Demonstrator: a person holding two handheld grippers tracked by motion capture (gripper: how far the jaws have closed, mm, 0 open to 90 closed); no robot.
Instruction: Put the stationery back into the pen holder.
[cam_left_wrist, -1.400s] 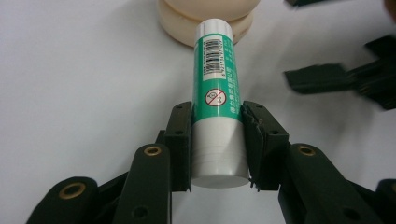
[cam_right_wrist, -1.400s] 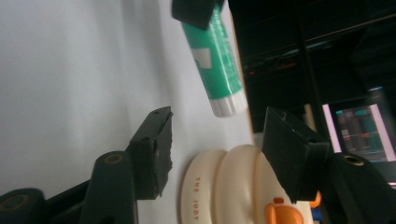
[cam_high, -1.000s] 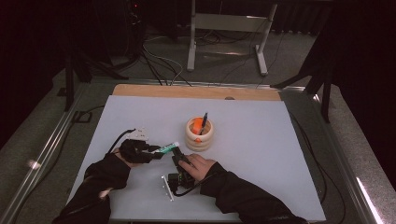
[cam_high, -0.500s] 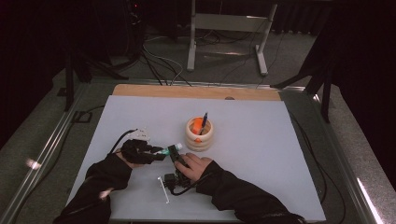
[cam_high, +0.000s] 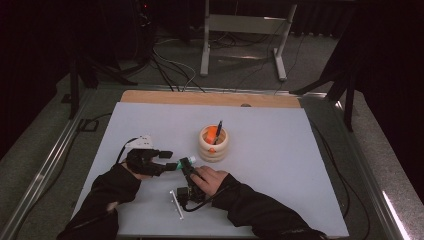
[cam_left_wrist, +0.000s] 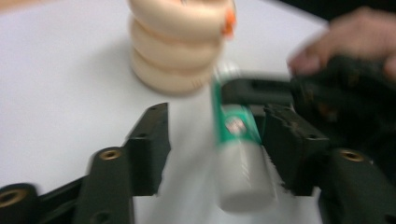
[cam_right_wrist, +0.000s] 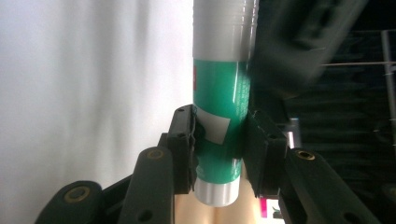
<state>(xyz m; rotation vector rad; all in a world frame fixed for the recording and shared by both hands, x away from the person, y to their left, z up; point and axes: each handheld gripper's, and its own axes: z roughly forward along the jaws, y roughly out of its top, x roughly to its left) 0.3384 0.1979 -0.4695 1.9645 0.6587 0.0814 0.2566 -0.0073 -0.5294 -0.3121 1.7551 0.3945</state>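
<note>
The glue stick (cam_right_wrist: 220, 116) has just changed hands. The right gripper (cam_right_wrist: 219, 154) has been closing its jaws and now clamps the green barrel across its middle, while the left gripper (cam_left_wrist: 212, 149) has been opening its jaws; they stand half wide, one pad (cam_left_wrist: 289, 144) just beside the stick, the other well clear. A second ago the left gripper alone carried it. In the high view the stick (cam_high: 184, 163) hangs low over the counter (cam_high: 280, 150), between the two grippers, at about seven o'clock from the cream ringed holder (cam_high: 213, 144) with its orange pen. The handover looks done; dropping the stick into the holder likely comes next.
</note>
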